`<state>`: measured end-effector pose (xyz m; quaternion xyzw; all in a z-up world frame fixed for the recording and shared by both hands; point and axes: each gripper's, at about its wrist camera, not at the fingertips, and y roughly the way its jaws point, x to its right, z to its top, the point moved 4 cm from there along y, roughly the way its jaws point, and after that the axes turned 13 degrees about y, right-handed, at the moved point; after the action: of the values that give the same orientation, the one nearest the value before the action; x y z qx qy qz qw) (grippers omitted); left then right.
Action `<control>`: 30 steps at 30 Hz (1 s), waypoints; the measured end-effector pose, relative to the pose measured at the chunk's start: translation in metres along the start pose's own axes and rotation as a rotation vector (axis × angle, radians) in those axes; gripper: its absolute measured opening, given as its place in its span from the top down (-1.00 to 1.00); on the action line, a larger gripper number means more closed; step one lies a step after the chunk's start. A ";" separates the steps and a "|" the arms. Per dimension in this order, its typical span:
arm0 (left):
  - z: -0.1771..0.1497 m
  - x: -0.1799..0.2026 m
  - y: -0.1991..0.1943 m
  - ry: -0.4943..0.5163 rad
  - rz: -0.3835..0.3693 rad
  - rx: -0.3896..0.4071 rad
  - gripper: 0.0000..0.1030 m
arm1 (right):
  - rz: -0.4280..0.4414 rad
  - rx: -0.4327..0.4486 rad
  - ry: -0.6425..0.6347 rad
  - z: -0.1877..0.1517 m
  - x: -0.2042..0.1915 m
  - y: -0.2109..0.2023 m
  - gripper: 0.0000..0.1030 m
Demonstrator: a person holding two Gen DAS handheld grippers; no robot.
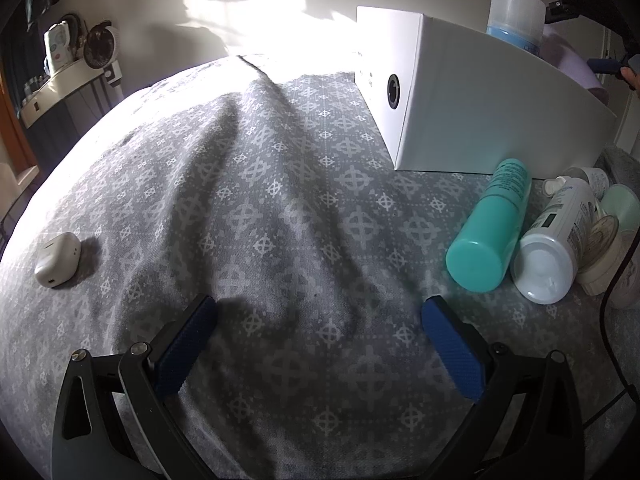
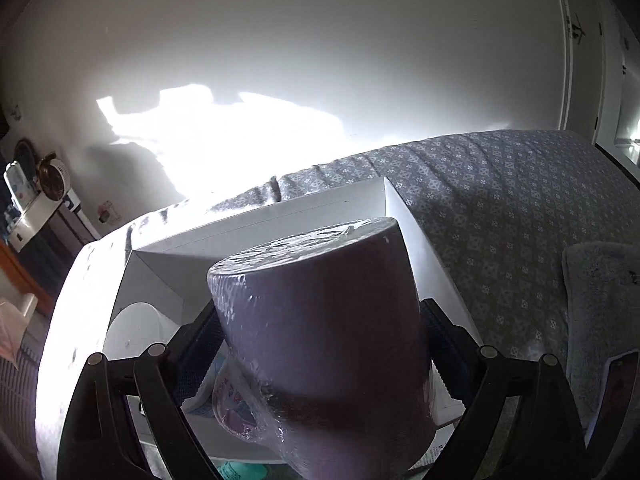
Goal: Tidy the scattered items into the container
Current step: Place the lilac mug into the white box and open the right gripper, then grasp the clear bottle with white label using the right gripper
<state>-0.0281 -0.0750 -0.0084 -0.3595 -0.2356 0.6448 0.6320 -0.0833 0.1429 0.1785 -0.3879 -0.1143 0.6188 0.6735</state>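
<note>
1. Left tongs: spread, gripping nothing, above the bed.
2. Right tongs: pinching a wrapped purple jar over the open white box.
3. Teal bottle and white bottle lie on the bed, touching, just beside the box.
4. White earbud case: well apart, far left.

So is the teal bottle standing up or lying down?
Lying down. The teal bottle rests on its side on the bedspread, flat base toward the camera, beside a white bottle.
</note>
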 end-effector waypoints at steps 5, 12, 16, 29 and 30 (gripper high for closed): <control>0.000 0.000 0.000 0.000 0.000 0.000 -0.99 | 0.039 0.026 -0.126 -0.008 0.011 -0.050 -0.84; 0.000 0.000 0.000 0.000 0.001 0.000 -0.99 | 0.059 -0.122 -0.477 -0.082 0.048 -0.108 -0.99; -0.001 0.000 0.000 0.001 0.002 0.000 -0.99 | -0.017 -0.280 -0.770 -0.132 0.072 -0.103 -0.99; -0.001 0.000 -0.001 0.005 0.008 -0.001 -0.99 | -0.001 -0.697 -0.813 -0.215 0.079 -0.050 -0.18; -0.001 0.000 -0.001 0.005 0.008 -0.001 -0.99 | -0.036 -0.693 -0.837 -0.220 0.081 -0.045 -0.18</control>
<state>-0.0265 -0.0748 -0.0080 -0.3624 -0.2328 0.6465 0.6297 0.1061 0.1365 0.0339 -0.3055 -0.5767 0.6348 0.4136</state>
